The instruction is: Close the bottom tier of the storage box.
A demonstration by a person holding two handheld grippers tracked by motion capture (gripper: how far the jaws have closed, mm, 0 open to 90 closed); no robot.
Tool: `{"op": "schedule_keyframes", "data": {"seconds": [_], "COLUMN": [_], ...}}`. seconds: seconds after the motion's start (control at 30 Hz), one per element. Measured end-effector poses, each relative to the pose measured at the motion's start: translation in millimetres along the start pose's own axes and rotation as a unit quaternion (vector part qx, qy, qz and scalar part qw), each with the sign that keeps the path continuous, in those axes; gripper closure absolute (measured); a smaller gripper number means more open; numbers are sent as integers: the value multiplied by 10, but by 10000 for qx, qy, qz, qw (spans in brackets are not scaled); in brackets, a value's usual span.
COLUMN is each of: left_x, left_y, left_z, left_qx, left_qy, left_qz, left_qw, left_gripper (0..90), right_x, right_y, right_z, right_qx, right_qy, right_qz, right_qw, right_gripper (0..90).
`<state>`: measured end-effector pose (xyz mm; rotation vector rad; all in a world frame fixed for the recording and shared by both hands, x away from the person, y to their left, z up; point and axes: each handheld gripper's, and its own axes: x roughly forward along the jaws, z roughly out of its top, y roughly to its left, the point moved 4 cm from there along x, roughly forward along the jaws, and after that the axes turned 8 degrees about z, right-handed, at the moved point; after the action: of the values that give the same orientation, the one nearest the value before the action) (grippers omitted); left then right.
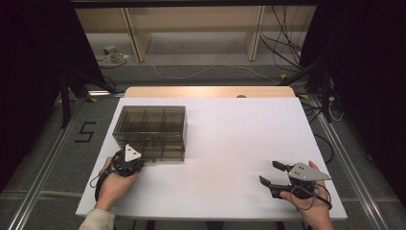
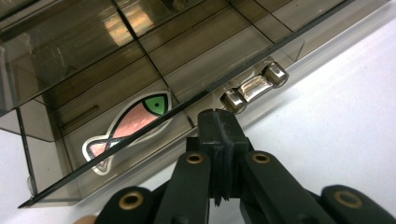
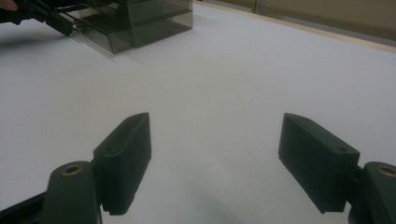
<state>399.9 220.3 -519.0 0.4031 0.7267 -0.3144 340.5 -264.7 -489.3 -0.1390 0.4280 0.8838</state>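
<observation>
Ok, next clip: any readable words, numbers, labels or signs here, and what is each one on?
"5": black figure on the grey floor left of the table, high view.
No words on the smoky plastic box; its fish sticker, pink with a green eye, is a picture without lettering.

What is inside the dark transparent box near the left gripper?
Through the tinted lid of the box, dividers form compartments, and a fish sticker lies in one near the front. The others look empty, though glare and tint hide some of them.
</observation>
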Motion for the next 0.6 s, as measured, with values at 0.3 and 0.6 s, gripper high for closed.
{"op": "schedule_keyframes", "data": {"seconds": [0.3,0.6], "left_x": [14,52], "left_y": [8,23], "left_z": [54,71], "left_qx": [39,26], "left_qy": [-2,24], "left_qz": [77,145], "left_qw": [10000,9999], "left_gripper": [898,898], "right_x": [1,-2], "right_y": [3,2], "right_z": [1,1], "right_qx": [-1,3], "right_qy": [-7,-6], "right_qz": [9,4], "right_qw": [10000,10000], "right_gripper": [260,260]}}
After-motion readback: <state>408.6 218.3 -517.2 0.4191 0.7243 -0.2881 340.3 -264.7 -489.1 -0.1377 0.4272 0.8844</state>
